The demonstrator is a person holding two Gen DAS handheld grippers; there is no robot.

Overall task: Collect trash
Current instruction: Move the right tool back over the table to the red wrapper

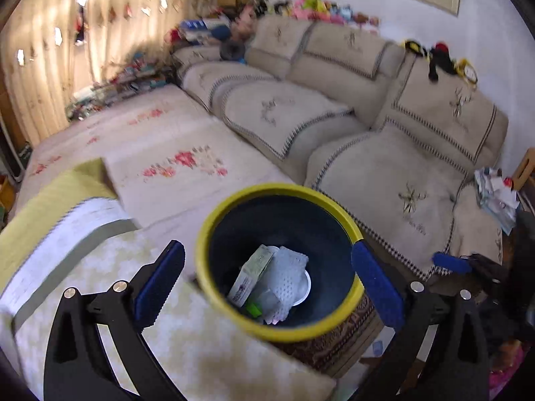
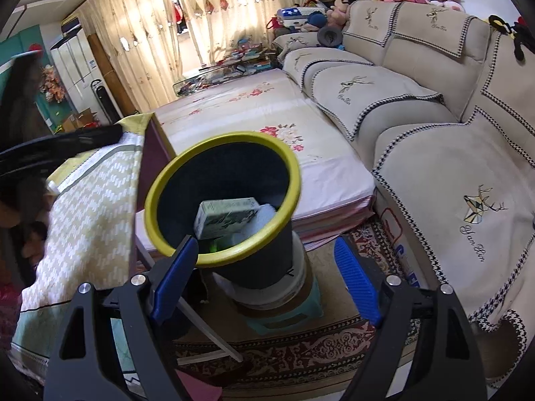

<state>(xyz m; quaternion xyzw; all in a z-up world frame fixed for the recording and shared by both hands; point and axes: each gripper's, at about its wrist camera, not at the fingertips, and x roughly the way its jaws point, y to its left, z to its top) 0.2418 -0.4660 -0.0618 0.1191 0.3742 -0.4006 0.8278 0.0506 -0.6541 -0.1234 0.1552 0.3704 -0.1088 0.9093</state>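
The left hand-held gripper [image 1: 267, 284] sat at the bottom of the left wrist view with its blue pads spread wide and nothing between them, released above the mouth of the bin [image 1: 214, 260]. No earlier frame was available for comparison. The bin, dark with a yellow rim, occupied the lower centre of that frame, and its opening faced the camera. Inside it lay the collected trash: a pale green carton [image 1: 250, 274] leaning left of centre, a white dotted sheet [image 1: 289, 274] to its right, a white round lid-like piece [image 1: 306, 287] under the sheet and a small bright green scrap [image 1: 254, 309] near the lower wall. In the right wrist view the bin [image 2: 167, 183] appeared at centre, standing on a white container [image 2: 294, 284] that rested on a light green stool [image 2: 301, 317] over a patterned rug [image 2: 301, 357]. The carton [image 2: 227, 217] showed above the near rim there. The right hand-held gripper [image 2: 267, 280] was also unclenched, empty, its left pad overlapping the near rim in the picture; contact could not be judged. A beige sofa [image 2: 434, 167] filled the right side of both frames, and a flowered mattress [image 2: 267, 113] lay behind the bin. A yellow-and-white patterned cloth [image 2: 93, 220] hung at left.
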